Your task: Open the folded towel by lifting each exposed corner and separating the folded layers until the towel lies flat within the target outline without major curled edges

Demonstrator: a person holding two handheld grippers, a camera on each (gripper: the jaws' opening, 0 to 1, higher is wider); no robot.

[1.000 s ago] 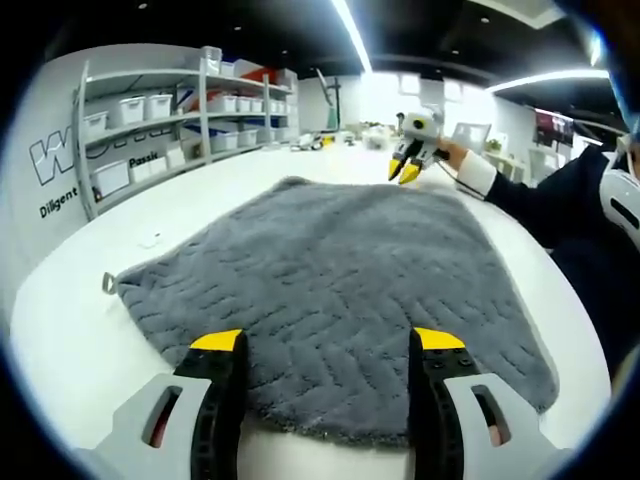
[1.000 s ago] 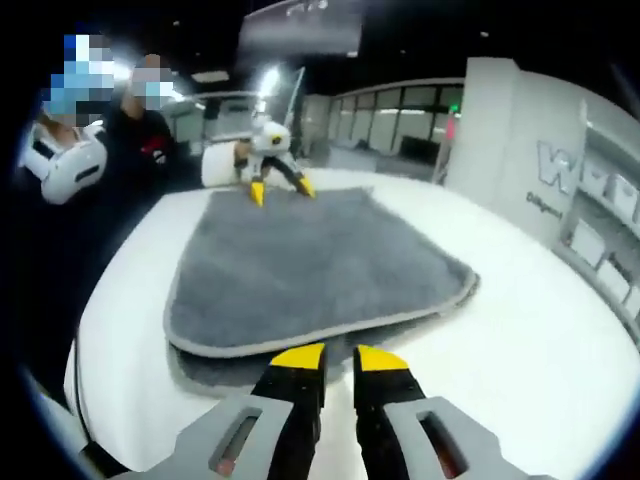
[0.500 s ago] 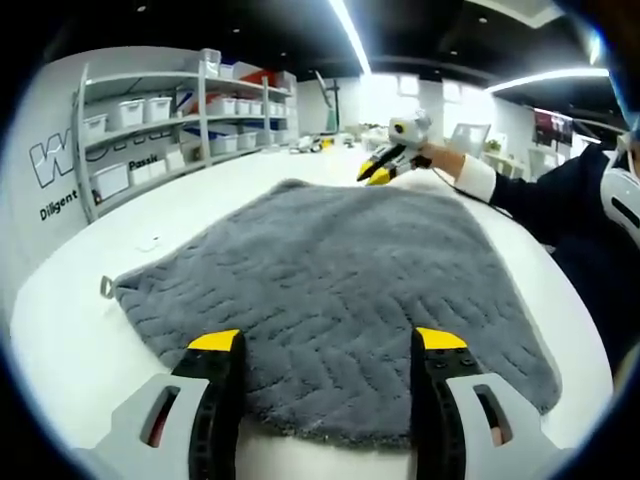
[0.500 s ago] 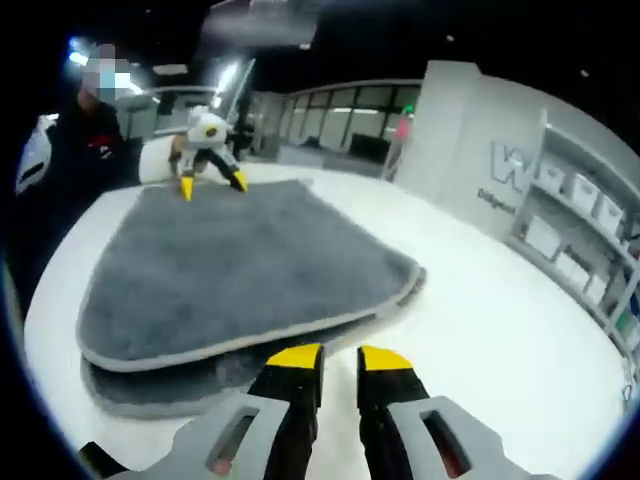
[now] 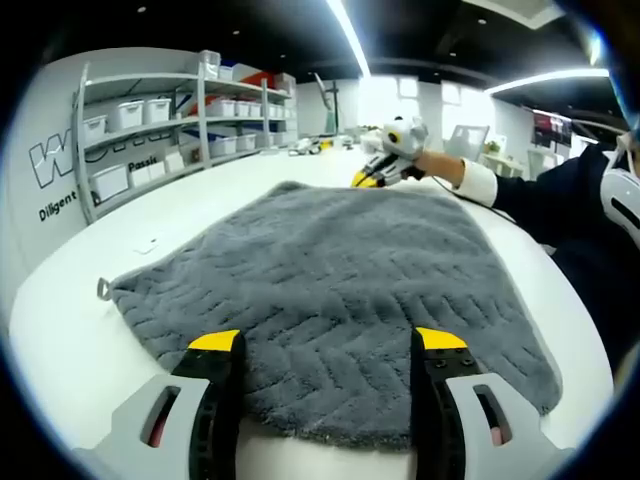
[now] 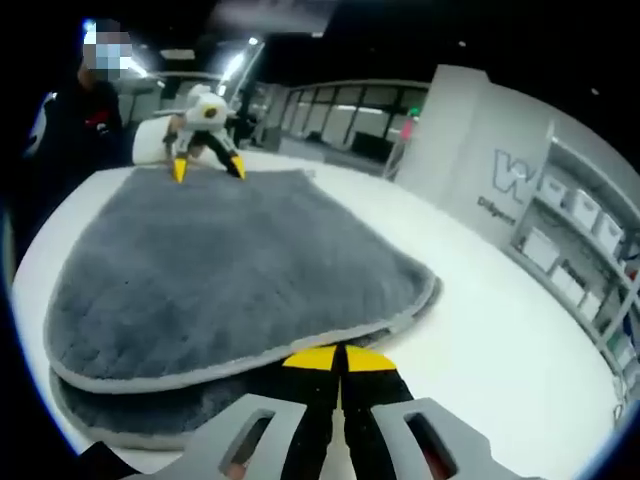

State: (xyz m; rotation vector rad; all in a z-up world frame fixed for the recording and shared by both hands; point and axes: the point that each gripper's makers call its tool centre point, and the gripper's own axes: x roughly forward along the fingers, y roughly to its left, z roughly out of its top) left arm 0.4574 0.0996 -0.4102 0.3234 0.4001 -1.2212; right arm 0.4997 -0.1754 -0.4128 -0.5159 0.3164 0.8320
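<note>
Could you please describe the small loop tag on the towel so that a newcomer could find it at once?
On the white table lies a folded grey towel. In the left gripper view, follow its edge to the corner nearest the shelving. The loop tag sticks out there, a small grey tab; no other corner in view has one.

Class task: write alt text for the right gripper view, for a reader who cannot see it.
A folded grey plush towel lies on a white table, its layers stacked. The right tool, yellow-tipped jaws together, sits at the near edge beside the towel's corner. The left tool hovers open at the far edge.
</note>
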